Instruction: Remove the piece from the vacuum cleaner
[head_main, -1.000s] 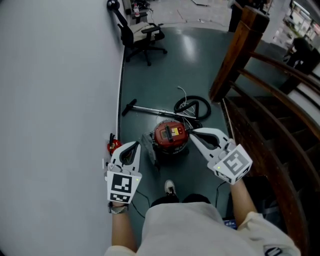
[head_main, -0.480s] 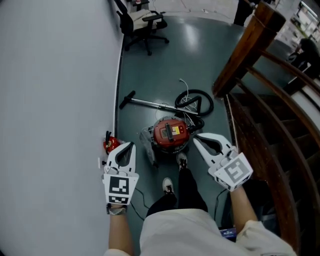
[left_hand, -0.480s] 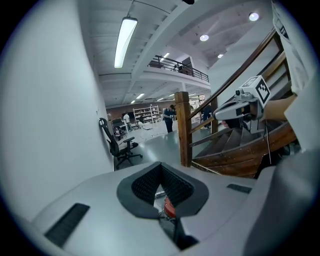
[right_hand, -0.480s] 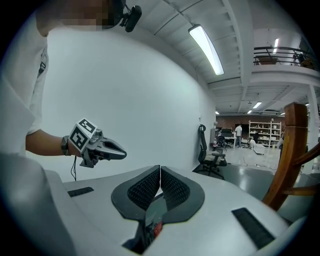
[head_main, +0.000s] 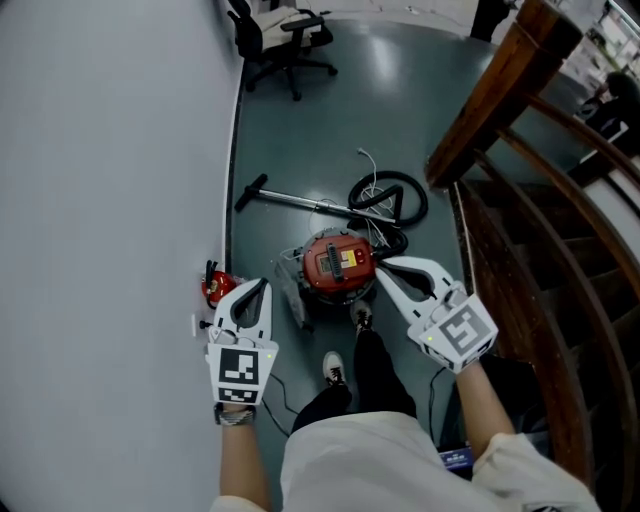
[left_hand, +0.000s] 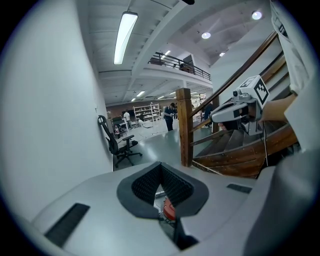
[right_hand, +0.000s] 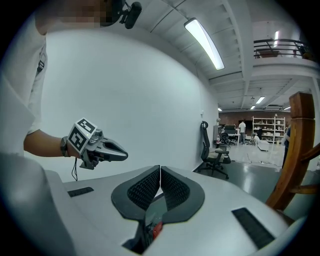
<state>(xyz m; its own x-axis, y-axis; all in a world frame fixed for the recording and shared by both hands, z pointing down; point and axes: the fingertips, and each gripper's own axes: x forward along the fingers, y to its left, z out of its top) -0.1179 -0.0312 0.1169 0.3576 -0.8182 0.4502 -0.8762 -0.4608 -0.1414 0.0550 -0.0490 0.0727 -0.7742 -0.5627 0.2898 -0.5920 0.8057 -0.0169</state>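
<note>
The vacuum cleaner (head_main: 338, 265), a red canister with a yellow label, lies on the grey-green floor with its metal wand (head_main: 290, 202) and coiled black hose (head_main: 392, 200) behind it. My left gripper (head_main: 260, 287) hangs shut and empty to the left of the canister, near the wall. My right gripper (head_main: 383, 264) is shut and empty too, its tip over the canister's right edge. In the left gripper view the shut gripper (left_hand: 160, 167) shows a sliver of the red canister (left_hand: 169, 210) below. The right gripper (right_hand: 160, 170) shows the same shut pads.
A white wall (head_main: 110, 200) runs along the left, with a small red object (head_main: 215, 288) at its foot. A wooden staircase (head_main: 520, 260) with a newel post (head_main: 490, 90) closes the right. A black office chair (head_main: 285, 40) stands far back. My feet (head_main: 338, 368) are just short of the canister.
The person has stepped forward, one foot now beside the canister. Both grippers have sunk lower and drawn nearer the vacuum cleaner. Both stay shut.
</note>
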